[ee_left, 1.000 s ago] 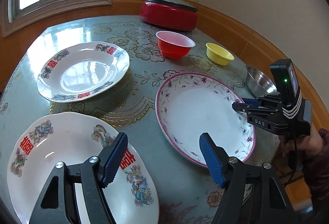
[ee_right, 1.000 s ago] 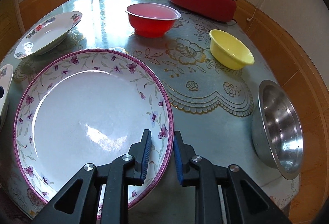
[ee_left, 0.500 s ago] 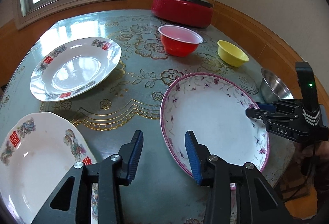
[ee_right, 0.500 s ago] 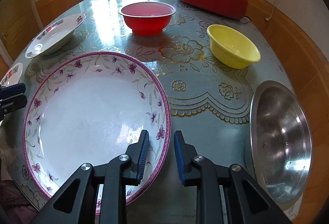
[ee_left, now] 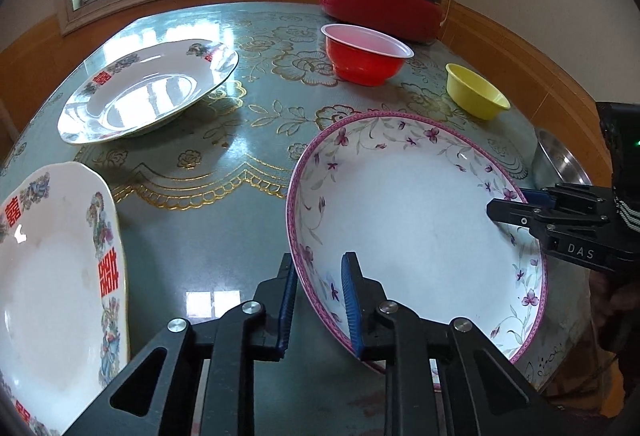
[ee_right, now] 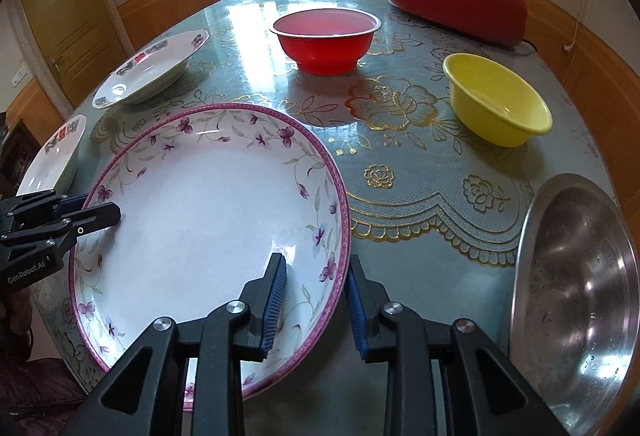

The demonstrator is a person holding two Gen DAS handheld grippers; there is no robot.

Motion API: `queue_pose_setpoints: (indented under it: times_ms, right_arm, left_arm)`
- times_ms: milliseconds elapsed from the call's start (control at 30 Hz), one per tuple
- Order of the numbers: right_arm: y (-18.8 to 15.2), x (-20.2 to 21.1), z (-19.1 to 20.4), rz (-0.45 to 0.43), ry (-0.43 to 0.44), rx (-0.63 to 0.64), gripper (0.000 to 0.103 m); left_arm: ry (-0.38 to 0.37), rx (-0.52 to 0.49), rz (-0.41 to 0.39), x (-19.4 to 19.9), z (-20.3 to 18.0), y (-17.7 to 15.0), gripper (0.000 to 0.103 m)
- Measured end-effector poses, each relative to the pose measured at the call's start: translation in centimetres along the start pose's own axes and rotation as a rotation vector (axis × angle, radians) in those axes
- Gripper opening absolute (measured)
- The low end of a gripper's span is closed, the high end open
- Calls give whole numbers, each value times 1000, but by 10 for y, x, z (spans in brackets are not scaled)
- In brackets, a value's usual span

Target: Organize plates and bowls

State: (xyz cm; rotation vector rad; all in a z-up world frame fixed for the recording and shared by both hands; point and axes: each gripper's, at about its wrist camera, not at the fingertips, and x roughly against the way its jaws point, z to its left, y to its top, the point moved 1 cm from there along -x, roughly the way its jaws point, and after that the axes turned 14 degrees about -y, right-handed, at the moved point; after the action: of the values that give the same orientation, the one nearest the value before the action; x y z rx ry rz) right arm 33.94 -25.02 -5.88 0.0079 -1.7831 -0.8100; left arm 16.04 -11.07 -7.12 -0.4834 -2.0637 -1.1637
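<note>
Plate with the purple flowers [ee_left: 420,212] lies on the table [ee_left: 208,236], its rim between the jaws of both tongs. The left gripper [ee_left: 318,300] has just been closing on the near rim; the right gripper [ee_right: 314,300] has been opening and its pads stand off the opposite rim, probably so the plate is lifted level from two sides.

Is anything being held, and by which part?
Flowered plate, by its rim: left hand-held gripper has just been closing there, right hand-held gripper opening opposite. Firm grip cannot be told.

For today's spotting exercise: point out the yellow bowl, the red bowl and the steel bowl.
yellow bowl [ee_right: 498,104]: right wrist view, inner wall.
red bowl [ee_right: 325,48]: right wrist view, outer side.
steel bowl [ee_right: 576,296]: right wrist view, inside bottom.
</note>
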Motion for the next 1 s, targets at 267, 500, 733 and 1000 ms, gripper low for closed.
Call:
queue_pose_setpoints:
  times_ms: [267, 500, 733, 1000]
  right_arm:
    - [22, -11, 11, -19, 50, 25, 19]
    - [45, -22, 35, -45, 92, 79, 20]
    - [59, -29, 54, -74, 99, 118, 22]
    - [57, -28, 55, -56, 129, 104, 23]
  left_arm:
    - [32, 76, -51, 24, 0, -26, 22]
    - [91, 139, -79, 38, 2, -42, 26]
    - [130, 188, -103, 40, 6, -45, 28]
    - [122, 203, -99, 45, 6, -49, 31]
